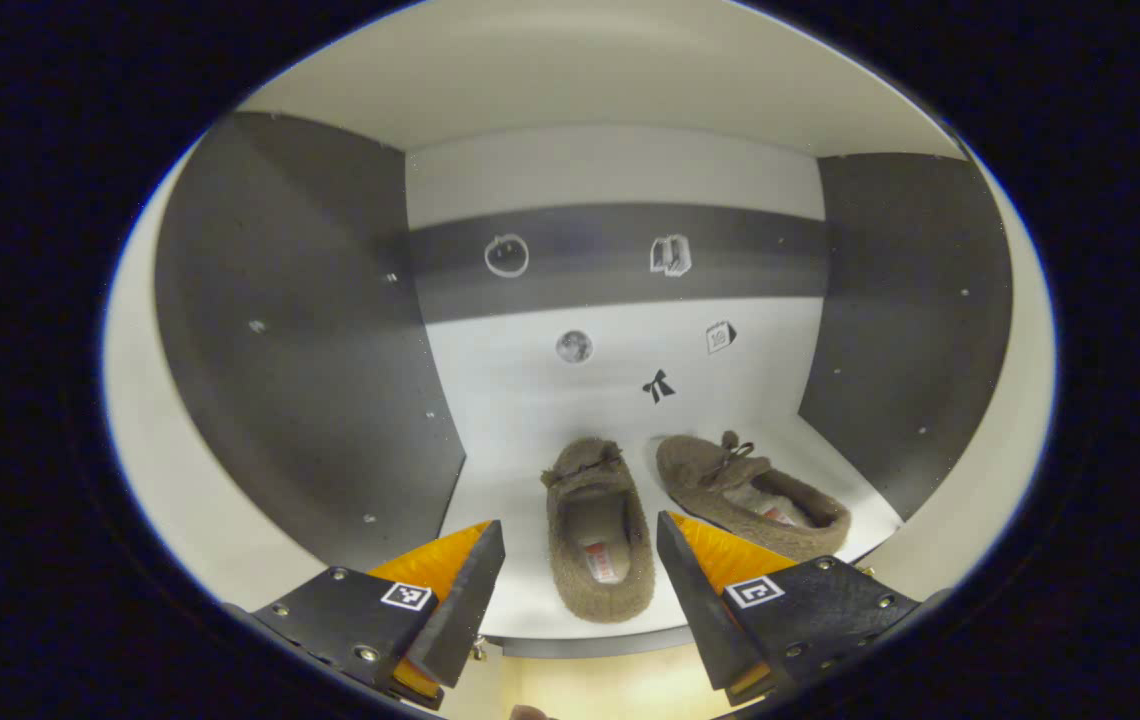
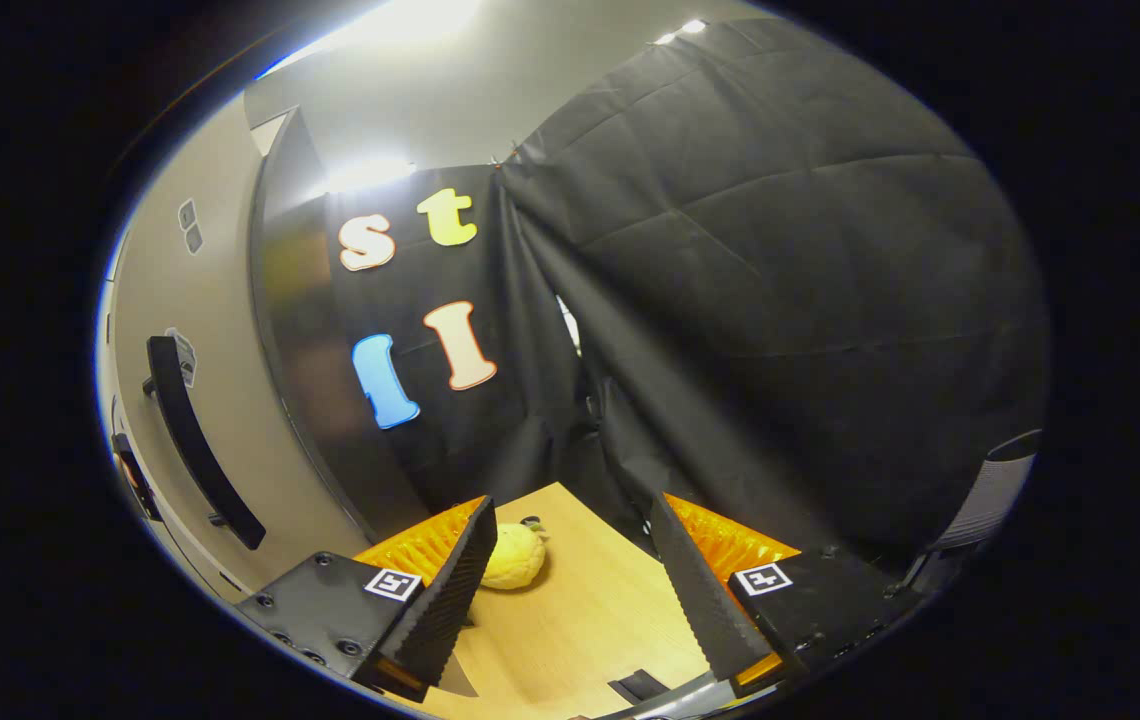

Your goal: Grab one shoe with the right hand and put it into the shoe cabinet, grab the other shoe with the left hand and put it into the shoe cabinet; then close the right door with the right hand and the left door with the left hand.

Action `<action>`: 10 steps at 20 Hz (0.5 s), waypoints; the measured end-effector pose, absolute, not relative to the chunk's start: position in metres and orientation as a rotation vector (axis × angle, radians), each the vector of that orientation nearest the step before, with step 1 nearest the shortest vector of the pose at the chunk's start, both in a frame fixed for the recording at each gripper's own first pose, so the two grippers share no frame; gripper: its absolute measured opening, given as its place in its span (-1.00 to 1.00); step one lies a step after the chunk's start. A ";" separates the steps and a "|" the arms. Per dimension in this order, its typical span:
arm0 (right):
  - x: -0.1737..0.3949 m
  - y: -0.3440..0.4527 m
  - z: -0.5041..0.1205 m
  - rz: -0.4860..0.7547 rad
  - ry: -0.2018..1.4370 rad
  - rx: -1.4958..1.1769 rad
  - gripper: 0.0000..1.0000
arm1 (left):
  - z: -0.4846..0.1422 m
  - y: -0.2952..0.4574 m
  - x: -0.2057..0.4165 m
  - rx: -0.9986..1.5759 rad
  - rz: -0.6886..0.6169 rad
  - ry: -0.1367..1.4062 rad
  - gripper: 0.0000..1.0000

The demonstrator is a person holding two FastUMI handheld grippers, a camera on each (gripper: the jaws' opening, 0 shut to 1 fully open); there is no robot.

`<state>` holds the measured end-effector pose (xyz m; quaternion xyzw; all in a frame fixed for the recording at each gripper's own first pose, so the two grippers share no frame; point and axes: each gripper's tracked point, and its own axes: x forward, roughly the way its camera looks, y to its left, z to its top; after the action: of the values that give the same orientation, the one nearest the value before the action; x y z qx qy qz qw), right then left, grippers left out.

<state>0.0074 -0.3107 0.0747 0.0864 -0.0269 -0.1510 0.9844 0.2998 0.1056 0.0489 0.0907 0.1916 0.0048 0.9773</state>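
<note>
In the left gripper view, two brown fuzzy slippers lie side by side on the white cabinet shelf (image 1: 530,470). The left slipper (image 1: 598,530) points straight in; the right slipper (image 1: 752,492) lies angled beside it. My left gripper (image 1: 580,560) is open just in front of the shelf edge, with the left slipper's heel between its fingers but untouched. Dark inner side walls (image 1: 310,350) flank the shelf. In the right gripper view, my right gripper (image 2: 570,570) is open and empty over a wooden floor (image 2: 580,620), beside a pale cabinet door (image 2: 230,400) with a long black handle (image 2: 200,440).
A yellow rounded object (image 2: 515,555) lies on the wooden floor by the right gripper's left finger. Black cloth hangs behind it. Small stickers dot the cabinet's back panel (image 1: 620,260). A small dark item (image 2: 642,686) sits on the floor near the bottom edge.
</note>
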 end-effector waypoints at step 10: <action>0.064 -0.276 0.112 -0.019 -0.049 0.057 0.96 | 0.103 0.073 0.158 0.209 0.141 0.156 0.93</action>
<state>0.0638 -0.2763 0.1116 0.0284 -0.0244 -0.0096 0.9993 0.1577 0.0728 0.1034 0.1042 0.0778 0.0705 0.9890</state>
